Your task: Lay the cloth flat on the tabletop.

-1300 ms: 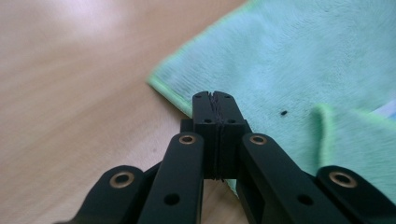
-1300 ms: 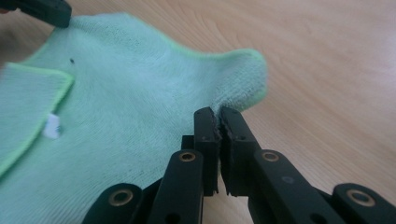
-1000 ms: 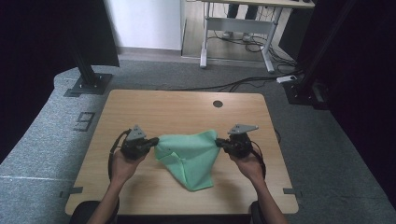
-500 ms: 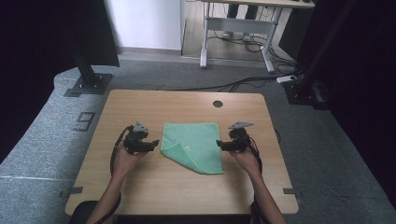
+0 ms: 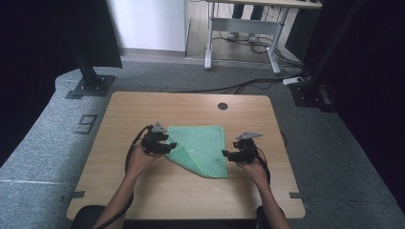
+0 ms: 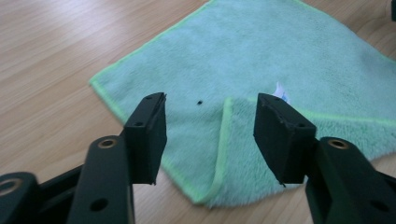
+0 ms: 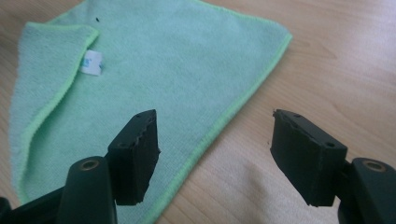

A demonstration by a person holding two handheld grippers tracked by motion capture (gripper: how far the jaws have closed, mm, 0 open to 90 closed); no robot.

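We find the green cloth (image 5: 200, 148) lying flat on the wooden table (image 5: 143, 107), partly folded, one flap turned over along a diagonal with a small white label (image 7: 91, 62) at the fold. We judge it light, soft and limp; it will sag and drape when lifted, and its nap should give the pads good friction. We would take hold at a stitched hem corner, pinching both layers where folded. The left gripper (image 6: 210, 135) hovers over the near folded corner, jaws apart and just now narrowing, nothing pressed between them. The right gripper (image 7: 215, 149) stands open beside the opposite hem, empty, its jaws also narrowing slightly
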